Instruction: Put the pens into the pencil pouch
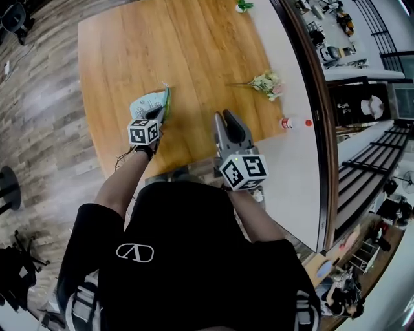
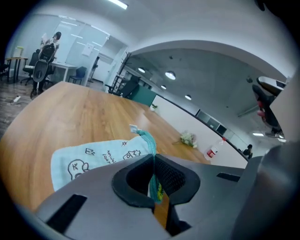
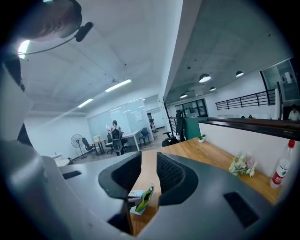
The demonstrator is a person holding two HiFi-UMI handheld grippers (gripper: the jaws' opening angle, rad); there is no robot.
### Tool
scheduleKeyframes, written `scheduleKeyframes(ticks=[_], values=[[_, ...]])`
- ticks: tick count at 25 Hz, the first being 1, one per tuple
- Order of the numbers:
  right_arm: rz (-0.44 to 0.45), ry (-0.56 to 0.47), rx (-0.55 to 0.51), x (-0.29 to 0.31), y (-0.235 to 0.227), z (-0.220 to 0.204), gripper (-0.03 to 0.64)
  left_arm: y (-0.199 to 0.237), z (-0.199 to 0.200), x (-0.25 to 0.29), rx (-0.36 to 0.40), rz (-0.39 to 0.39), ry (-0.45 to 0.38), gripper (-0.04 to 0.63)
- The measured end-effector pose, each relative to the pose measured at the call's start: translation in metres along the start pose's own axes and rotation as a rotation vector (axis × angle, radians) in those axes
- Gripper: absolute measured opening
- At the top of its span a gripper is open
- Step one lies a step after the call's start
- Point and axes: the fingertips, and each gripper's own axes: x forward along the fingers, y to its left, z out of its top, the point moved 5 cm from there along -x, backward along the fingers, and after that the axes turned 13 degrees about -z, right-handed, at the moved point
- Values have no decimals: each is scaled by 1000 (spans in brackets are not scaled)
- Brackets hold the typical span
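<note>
Left gripper (image 2: 153, 161): at the table's (image 1: 162, 45) near edge, jaws pressed together on the pouch's teal rim.
Right gripper (image 3: 149, 159): over the table's near edge, right of the left one; jaws slightly apart, nothing between them.
Pouch (image 2: 89, 157): pale blue with doodles, lying on the table's near left part.
Flowers (image 1: 267, 83): farther, on the table's right side.
Bottle (image 1: 286, 123): by the table's right edge.
Plant (image 1: 243, 6): at the table's far right corner.
</note>
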Motion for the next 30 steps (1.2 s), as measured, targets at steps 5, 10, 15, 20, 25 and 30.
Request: scheduleKeyframes(ticks=[5,10,15,20,25,30], values=[[-33,27,-1,-6,-11,-11,101,-3,-27,35,-1,-62,84,20],[-48,19,3,-10,-21,-11,101,-13,-30,41,20,-83,93,81],[-20,-6,-27,-9,-22,-5,101,-55,14,10,160,-136,-11,84],[33,-51,-63,-2,-12,3,101,-113,86,-56,360,-186,-196,84],[96,-103,-87,6,8,15,97,-159,142,-128,474,-179,-372,84],[152,-161,-117,10,30,21,86,-187,169,-182,603,-110,-473,81]])
